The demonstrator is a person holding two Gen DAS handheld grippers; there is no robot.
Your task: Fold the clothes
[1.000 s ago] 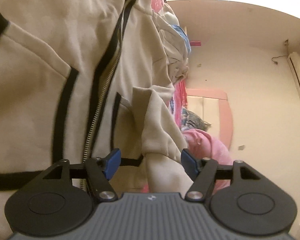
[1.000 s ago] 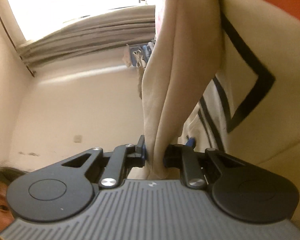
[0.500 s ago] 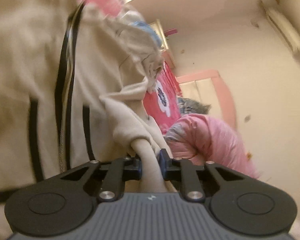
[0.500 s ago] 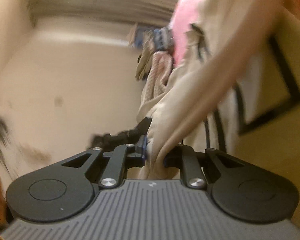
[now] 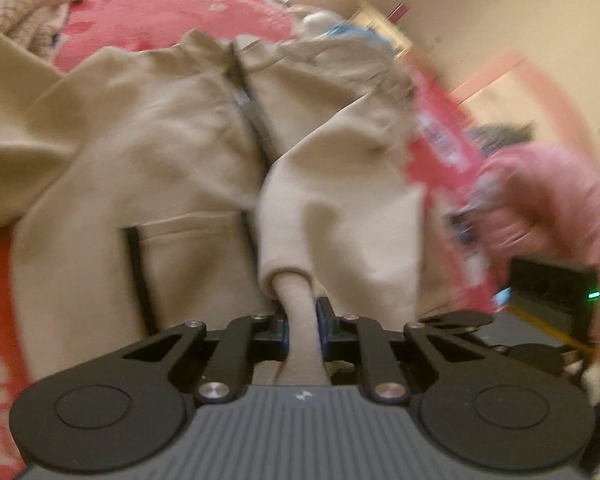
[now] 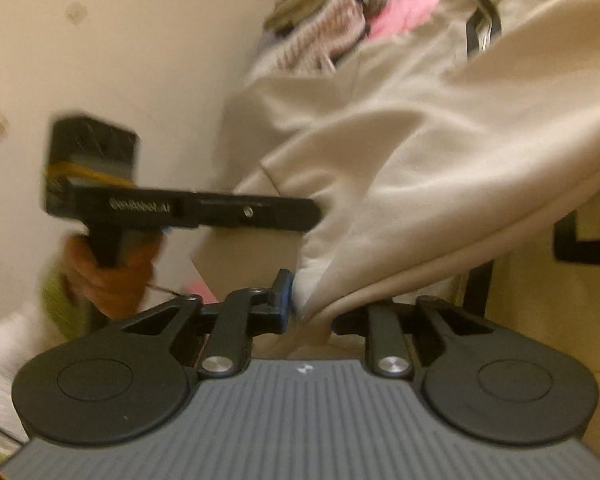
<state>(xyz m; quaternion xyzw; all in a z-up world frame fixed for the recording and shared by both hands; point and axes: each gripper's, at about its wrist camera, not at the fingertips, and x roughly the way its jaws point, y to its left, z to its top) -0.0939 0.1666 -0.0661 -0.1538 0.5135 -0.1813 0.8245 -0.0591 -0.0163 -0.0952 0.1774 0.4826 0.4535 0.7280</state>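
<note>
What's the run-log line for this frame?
task: fold clothes | left gripper: shut on sleeve cuff | right gripper: jaws just opening, beige jacket fabric between them | jacket: on red bedding

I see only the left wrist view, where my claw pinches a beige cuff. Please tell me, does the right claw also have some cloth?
Observer: Yes. A fold of the beige jacket lies between the fingers of the right claw. Its jaws have just been opening. One finger is hidden, so I cannot tell if it grips.
Operator: Is my left claw visible from there?
Observer: Yes, from the side. The left claw, whose jaws have just been closing, meets the jacket's edge, and a hand holds its handle.
Operator: What is behind the jacket on that side?
Observer: A pink-and-white knitted garment.
</note>
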